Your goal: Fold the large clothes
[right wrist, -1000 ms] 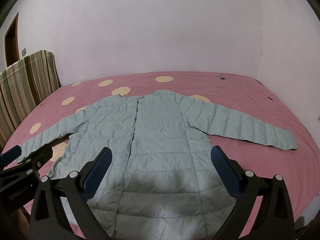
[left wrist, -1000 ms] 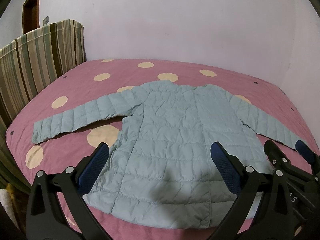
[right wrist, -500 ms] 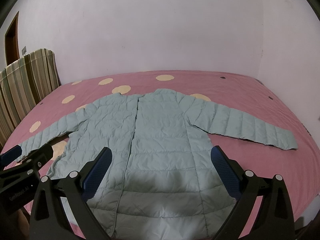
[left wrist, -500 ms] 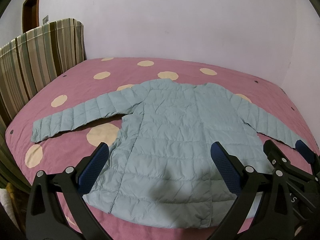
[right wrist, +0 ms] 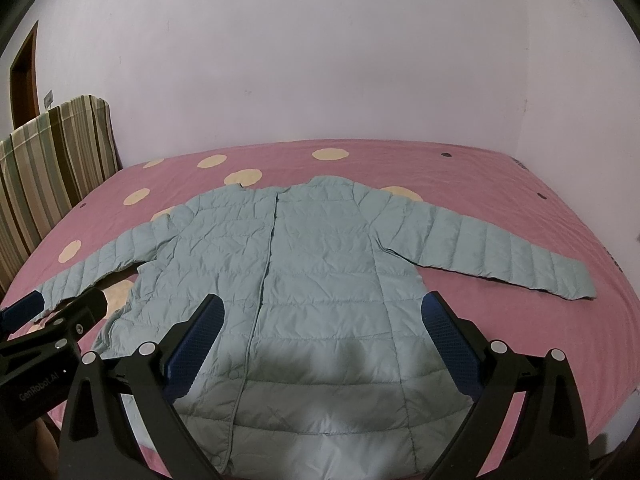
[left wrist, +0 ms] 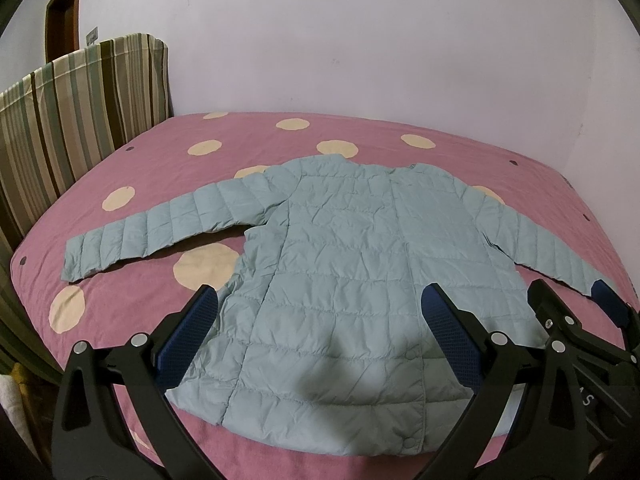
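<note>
A pale blue quilted jacket (left wrist: 344,264) (right wrist: 304,280) lies flat on a pink bed, front up and closed, collar toward the far wall and both sleeves spread sideways. My left gripper (left wrist: 320,320) hovers open above the jacket's hem, holding nothing. My right gripper (right wrist: 320,320) also hangs open over the lower part of the jacket, empty. Each view catches the other gripper at its edge: the right gripper (left wrist: 576,312) at the right of the left wrist view, the left gripper (right wrist: 56,312) at the left of the right wrist view.
The pink bedspread (left wrist: 168,168) (right wrist: 460,176) has cream dots and reaches the wall at the back. A striped headboard (left wrist: 76,108) (right wrist: 52,152) stands along the bed's left side. A brown door frame (left wrist: 60,20) shows beyond it.
Both views have shifted only slightly; the jacket sits a little higher in frame. The jacket lies as before and both grippers stay open.
</note>
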### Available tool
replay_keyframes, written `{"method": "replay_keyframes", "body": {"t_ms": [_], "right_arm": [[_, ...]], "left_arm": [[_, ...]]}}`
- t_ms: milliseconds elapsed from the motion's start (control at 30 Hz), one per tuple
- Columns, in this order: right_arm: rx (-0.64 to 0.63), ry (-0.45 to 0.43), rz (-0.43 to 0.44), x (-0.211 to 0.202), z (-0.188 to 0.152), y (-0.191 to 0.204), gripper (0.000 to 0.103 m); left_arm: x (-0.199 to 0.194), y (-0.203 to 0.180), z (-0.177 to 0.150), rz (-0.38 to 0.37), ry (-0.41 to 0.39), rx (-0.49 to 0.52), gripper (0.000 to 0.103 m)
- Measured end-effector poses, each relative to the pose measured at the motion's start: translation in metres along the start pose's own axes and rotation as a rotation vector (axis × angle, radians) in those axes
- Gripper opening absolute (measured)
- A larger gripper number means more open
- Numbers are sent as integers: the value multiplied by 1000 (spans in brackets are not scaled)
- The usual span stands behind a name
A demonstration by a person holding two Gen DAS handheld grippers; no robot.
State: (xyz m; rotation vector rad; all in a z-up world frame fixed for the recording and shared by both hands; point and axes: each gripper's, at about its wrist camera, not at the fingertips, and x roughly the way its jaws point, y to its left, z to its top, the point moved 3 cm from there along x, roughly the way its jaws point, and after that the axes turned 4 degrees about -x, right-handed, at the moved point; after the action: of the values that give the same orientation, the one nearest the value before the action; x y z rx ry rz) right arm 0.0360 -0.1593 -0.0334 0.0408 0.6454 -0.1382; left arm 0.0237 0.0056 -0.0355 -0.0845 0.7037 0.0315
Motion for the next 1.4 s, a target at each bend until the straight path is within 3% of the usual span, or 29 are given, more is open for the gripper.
{"method": "replay_keyframes", "body": {"t_ms": [1033, 1200, 1400], "right_arm": [[-3, 14, -4, 7, -6, -3, 98], [43, 31, 6, 19, -8, -20, 98], [219, 89, 99, 51, -16, -79, 98]], "left_arm": [[11, 4, -9, 2, 22, -6, 101], [27, 13, -9, 18, 63, -39, 101], [68, 39, -13, 55, 145, -121, 101]]}}
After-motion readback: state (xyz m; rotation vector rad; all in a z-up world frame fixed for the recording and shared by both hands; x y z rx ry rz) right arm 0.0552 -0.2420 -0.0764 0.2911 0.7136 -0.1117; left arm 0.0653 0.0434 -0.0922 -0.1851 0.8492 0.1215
